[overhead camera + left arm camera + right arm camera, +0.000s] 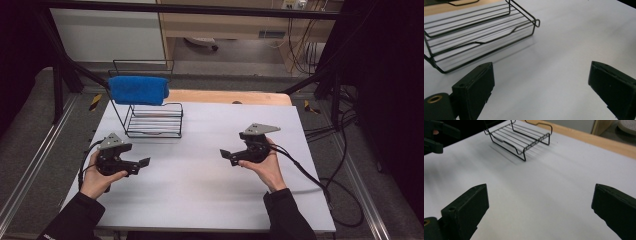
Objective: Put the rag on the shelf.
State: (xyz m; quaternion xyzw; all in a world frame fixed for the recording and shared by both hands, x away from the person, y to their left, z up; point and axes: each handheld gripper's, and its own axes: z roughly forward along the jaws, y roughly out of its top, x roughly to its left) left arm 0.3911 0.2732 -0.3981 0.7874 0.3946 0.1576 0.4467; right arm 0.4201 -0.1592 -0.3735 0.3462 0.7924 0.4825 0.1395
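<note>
Two grippers, left gripper (pixel 142 163) and right gripper (pixel 226 154), both spread and empty above the white tabletop (pixel 200 185); blue towel (pixel 138 90) draped over the black wire rack (pixel 150 120); advisably approach its two ends level together.

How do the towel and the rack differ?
The towel is blue, soft and solid; the rack is thin black wire you can see the table through. The towel hangs draped over the rack's top bar, off the table; the rack stands on the white table. The towel covers the bar's width as a folded block; the rack's lower shelf is bare. Both sit at the table's far left, apart from both grippers.
</note>
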